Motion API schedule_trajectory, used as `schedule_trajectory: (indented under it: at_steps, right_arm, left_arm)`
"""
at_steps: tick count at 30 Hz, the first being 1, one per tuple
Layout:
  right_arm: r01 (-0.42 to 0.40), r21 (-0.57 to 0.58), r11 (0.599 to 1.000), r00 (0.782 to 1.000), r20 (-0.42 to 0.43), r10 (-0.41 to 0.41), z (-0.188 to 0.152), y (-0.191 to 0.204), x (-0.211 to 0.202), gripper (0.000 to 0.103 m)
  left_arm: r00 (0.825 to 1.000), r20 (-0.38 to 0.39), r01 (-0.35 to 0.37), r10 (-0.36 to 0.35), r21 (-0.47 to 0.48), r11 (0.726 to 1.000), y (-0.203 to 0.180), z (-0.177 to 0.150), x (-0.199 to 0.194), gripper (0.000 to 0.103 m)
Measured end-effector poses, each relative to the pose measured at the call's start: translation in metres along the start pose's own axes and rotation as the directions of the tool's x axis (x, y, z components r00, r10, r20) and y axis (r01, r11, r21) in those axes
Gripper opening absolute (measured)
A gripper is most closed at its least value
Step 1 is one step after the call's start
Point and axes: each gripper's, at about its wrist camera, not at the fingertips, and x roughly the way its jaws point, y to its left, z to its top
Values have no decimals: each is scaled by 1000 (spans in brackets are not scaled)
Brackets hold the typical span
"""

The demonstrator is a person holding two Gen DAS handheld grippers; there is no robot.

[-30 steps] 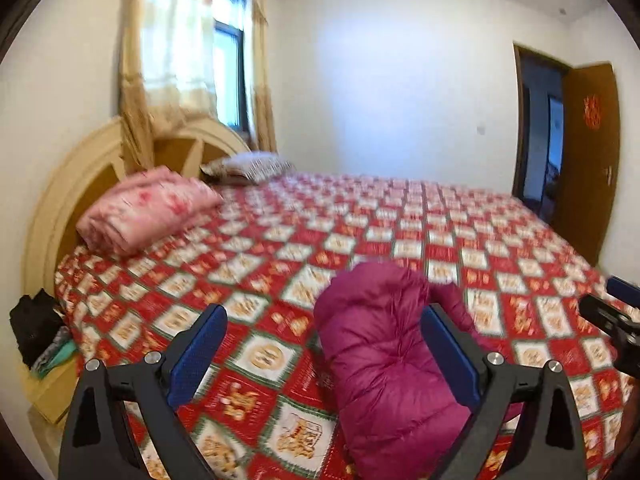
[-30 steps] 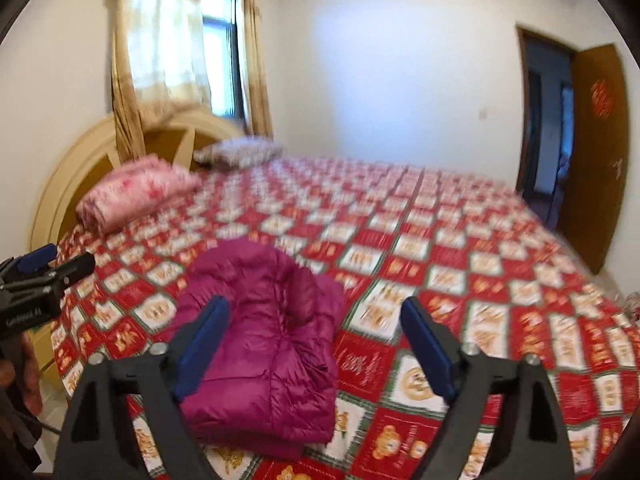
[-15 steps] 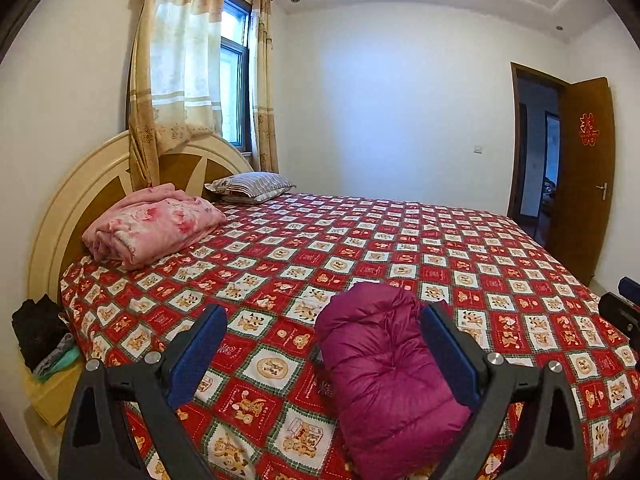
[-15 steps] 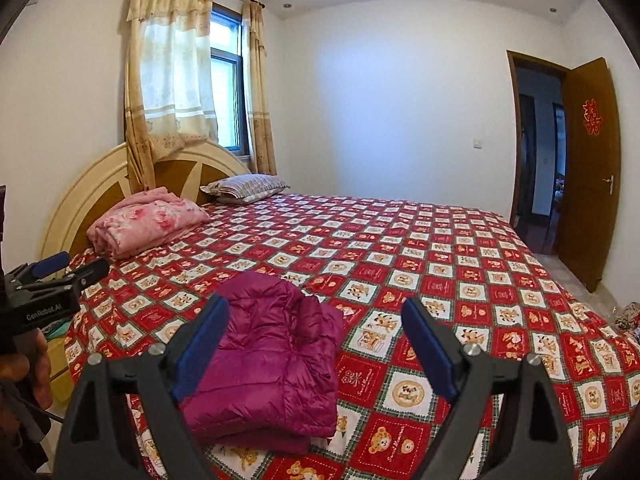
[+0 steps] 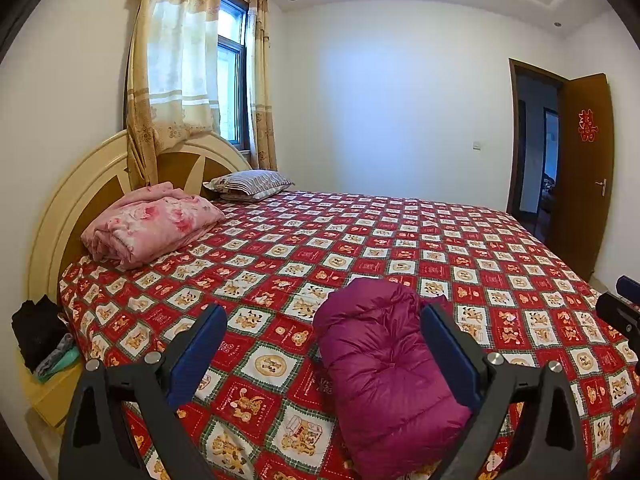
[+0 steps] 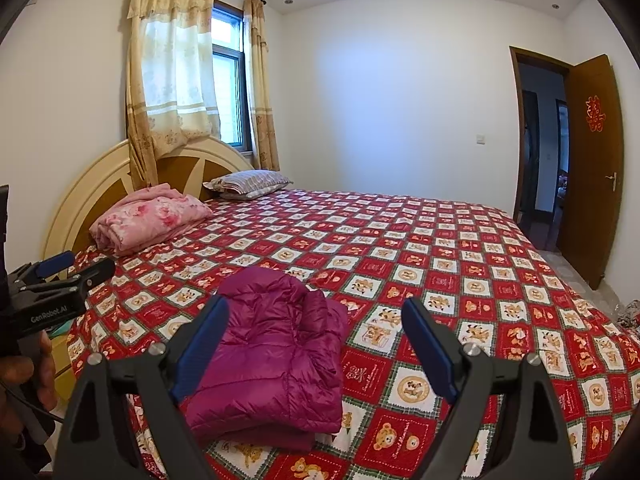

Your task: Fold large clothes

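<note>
Both claws lifted back – left claw (image 5: 320, 344), right claw (image 6: 316, 332) spread, empty; folded jacket (image 6: 272, 352) on bed (image 6: 440, 240).

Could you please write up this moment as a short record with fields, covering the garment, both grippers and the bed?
garment: magenta puffer jacket, folded into a compact bundle, lying near the bed's front edge
left gripper: open, holding nothing, above the bed with the jacket by its right finger
right gripper: open, holding nothing, jacket by its left finger
surface: bed with red checked bear-print cover
other items on bed: folded pink blanket and striped pillow by the headboard
task stage: jacket looks folded and released
</note>
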Motion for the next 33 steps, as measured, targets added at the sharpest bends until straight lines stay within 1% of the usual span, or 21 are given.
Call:
schedule_trajectory:
  at_steps: [33]
  right_arm:
    - [-5, 6, 1000, 1000, 0, 5, 0, 2, 0, 90]
  left_arm:
    - [1000, -6, -1, 1, -2, 1000, -1, -4, 2, 98]
